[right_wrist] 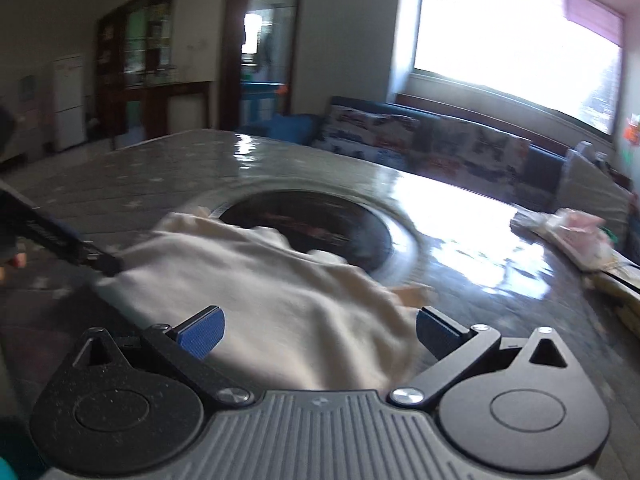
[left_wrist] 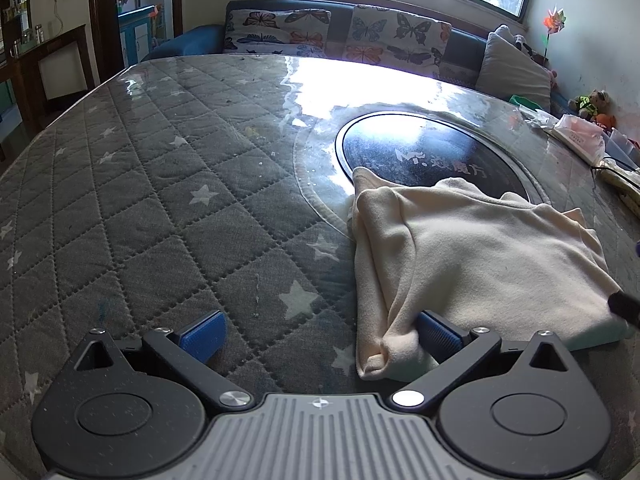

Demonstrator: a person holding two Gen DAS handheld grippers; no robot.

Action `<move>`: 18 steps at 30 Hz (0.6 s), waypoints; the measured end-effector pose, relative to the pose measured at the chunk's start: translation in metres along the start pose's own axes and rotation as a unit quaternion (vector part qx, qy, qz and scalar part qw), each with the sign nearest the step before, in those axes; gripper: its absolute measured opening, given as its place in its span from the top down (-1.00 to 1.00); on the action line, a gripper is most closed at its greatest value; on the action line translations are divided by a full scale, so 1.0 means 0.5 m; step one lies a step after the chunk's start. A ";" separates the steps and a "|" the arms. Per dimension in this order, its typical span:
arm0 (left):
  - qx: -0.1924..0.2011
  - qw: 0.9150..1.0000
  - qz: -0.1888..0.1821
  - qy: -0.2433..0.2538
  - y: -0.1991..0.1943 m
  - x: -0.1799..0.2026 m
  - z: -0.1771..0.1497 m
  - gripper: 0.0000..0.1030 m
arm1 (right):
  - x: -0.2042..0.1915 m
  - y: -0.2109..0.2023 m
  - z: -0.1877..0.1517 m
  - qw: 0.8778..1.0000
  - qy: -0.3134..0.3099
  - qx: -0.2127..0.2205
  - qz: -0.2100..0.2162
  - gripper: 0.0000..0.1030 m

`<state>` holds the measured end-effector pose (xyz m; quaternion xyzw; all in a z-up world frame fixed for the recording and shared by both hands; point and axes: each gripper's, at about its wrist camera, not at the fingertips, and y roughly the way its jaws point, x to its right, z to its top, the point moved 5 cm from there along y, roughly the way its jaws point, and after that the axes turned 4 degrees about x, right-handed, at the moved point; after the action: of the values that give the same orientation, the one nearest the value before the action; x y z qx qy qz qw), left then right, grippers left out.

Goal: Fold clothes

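Note:
A cream garment (left_wrist: 472, 256) lies folded in a rough rectangle on the quilted grey star-print table (left_wrist: 160, 200), partly over a dark round inset (left_wrist: 420, 152). My left gripper (left_wrist: 320, 338) is open at the garment's near left corner; its right blue pad (left_wrist: 438, 336) touches the cloth edge, its left pad (left_wrist: 204, 334) is over bare table. In the right wrist view the garment (right_wrist: 280, 296) lies just ahead of my right gripper (right_wrist: 318, 334), which is open above its near edge. The left gripper's finger (right_wrist: 60, 244) shows at the garment's left edge.
A sofa with butterfly cushions (left_wrist: 340, 34) stands behind the table under a bright window. Packets and papers (left_wrist: 580, 136) lie at the table's right edge. A dark cabinet (left_wrist: 44, 68) and doorway are at far left. The right wrist view is motion-blurred.

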<state>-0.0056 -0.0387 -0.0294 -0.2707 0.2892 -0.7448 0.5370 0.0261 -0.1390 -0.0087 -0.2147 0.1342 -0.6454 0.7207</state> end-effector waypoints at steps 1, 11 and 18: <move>0.001 1.000 0.001 0.000 -0.003 0.000 0.002 -1.00 | -0.023 0.007 0.005 1.000 -0.009 0.000 0.020 -1.00; 0.011 1.000 0.019 -0.007 -0.017 -0.024 0.020 -1.00 | -0.198 0.089 0.009 0.987 -0.088 -0.027 0.130 -1.00; -0.013 0.999 0.033 -0.022 0.004 -0.050 0.009 -1.00 | -0.212 0.113 -0.009 0.985 -0.087 -0.036 0.143 -1.00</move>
<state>0.0061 -0.0158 -0.0302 -0.2848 0.2959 -0.7166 0.5638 0.0592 -0.0304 -0.0485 -0.2746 0.1237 -0.5091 0.8063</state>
